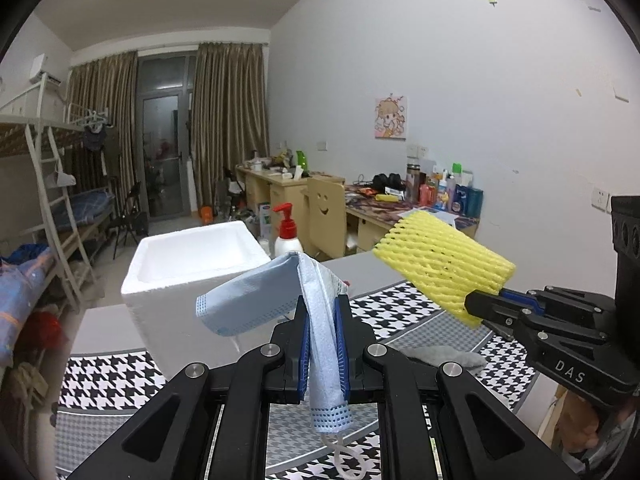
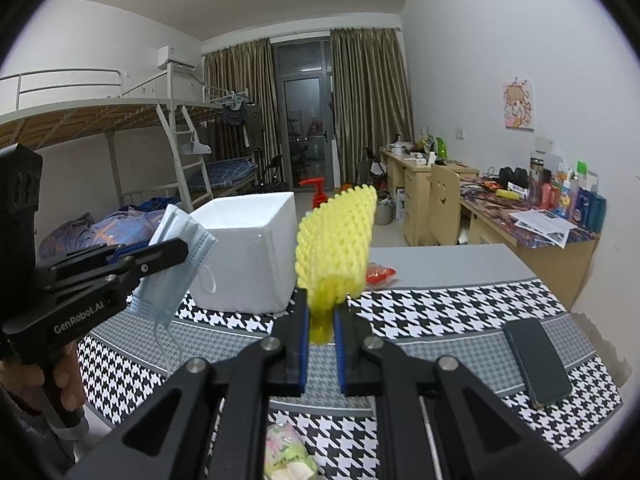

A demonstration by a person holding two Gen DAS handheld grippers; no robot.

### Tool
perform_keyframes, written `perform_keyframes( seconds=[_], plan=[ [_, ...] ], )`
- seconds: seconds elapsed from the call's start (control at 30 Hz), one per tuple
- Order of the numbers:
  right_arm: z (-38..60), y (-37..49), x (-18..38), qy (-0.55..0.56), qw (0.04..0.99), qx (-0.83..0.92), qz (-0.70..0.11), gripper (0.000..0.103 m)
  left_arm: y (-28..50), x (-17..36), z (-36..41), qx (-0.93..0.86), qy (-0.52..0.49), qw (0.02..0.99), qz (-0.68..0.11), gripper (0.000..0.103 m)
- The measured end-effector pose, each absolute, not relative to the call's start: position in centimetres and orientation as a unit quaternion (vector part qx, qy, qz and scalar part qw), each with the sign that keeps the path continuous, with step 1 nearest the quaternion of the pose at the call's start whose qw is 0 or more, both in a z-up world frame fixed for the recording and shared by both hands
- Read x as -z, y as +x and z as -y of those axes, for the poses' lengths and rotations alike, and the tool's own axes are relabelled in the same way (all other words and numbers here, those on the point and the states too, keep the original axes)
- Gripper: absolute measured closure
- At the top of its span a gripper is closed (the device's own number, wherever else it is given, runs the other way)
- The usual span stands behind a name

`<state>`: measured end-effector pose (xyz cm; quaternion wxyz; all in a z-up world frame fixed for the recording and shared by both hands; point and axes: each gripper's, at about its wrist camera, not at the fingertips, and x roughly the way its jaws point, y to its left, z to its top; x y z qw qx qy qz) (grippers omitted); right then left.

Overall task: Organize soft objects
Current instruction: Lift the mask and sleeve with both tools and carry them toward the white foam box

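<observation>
Left gripper (image 1: 322, 344) pinching mask (image 1: 256, 300), right gripper (image 2: 322, 320) squeezing yellow net (image 2: 336, 236), both lifted, probably for dropping into white box (image 1: 192, 256).

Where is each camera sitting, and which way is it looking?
Left wrist view: sits on the left claw, looking along its fingers at the blue face mask it grips; the right claw shows at the right edge.
Right wrist view: sits on the right claw, looking at the yellow foam net it grips; the left claw and a hand show on the left.
Shared: white foam box, checkered cloth, both claws.
</observation>
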<state>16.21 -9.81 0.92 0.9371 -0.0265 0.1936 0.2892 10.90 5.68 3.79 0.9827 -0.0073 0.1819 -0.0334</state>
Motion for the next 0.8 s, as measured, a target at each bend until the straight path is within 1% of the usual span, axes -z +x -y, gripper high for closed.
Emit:
perform_keyframes(
  seconds=[0.8],
  plan=[
    [5.4, 17.4, -3.7, -0.054, 0.927, -0.330, -0.170, 0.089, 11.1, -6.4, -8.9, -0.022, -0.001, 0.988, -0.152, 0.091]
  ],
)
